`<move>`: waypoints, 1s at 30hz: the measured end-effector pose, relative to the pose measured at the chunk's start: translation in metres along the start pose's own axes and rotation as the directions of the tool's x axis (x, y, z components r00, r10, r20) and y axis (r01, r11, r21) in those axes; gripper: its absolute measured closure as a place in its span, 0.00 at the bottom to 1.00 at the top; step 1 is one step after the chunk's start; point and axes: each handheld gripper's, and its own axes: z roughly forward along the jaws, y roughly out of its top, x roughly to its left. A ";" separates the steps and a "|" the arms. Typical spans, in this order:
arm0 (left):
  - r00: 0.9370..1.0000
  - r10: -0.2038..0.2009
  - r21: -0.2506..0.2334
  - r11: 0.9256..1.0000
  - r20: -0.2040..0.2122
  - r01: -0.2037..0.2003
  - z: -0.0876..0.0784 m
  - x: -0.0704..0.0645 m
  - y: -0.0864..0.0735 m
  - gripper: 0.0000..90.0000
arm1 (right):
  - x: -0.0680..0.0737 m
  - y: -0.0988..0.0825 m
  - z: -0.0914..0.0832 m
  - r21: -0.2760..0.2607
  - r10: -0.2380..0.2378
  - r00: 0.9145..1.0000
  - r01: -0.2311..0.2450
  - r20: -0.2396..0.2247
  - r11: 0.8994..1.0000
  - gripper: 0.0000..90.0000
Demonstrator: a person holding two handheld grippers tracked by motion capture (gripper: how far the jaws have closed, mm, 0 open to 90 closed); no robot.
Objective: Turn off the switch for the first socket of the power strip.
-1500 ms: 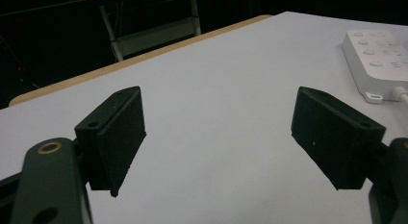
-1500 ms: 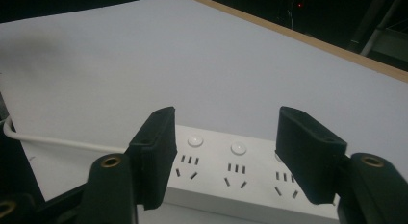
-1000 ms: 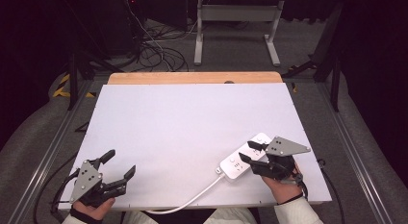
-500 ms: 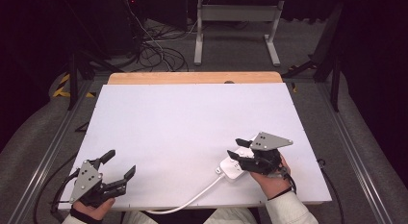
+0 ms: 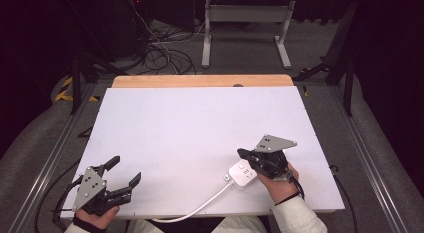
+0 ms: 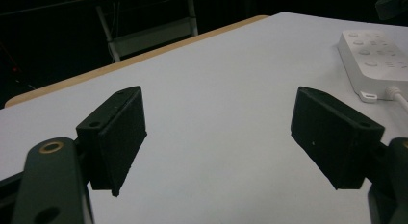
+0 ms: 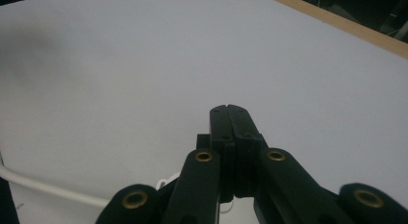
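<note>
My right hand-held gripper (image 5: 248,156) has just snapped its jaws together with nothing between them — it now sits over the power strip (image 5: 243,174), which has slid nearer me on the desk (image 5: 200,128). Left hand-held gripper (image 5: 122,180) idles, jaws spread — I'd say a push, not a grasp.

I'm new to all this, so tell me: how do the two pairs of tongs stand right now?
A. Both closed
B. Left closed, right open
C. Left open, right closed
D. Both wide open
C: the left tongs stand spread wide over the table, while the right tongs have their jaws pressed together.
</note>
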 end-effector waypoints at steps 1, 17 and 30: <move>1.000 -0.003 -0.001 1.000 0.000 0.003 0.000 0.000 0.000 0.23 | -0.001 0.001 0.001 0.015 0.003 1.000 -0.003 -0.002 1.000 1.00; 1.000 -0.004 -0.001 1.000 -0.001 0.004 0.000 0.001 0.000 0.22 | -0.003 -0.003 0.022 0.198 0.006 1.000 -0.009 0.017 0.980 1.00; 1.000 -0.007 0.004 1.000 0.005 0.007 0.001 0.000 0.000 0.22 | -0.002 -0.008 0.031 0.287 -0.011 1.000 0.005 0.020 0.958 1.00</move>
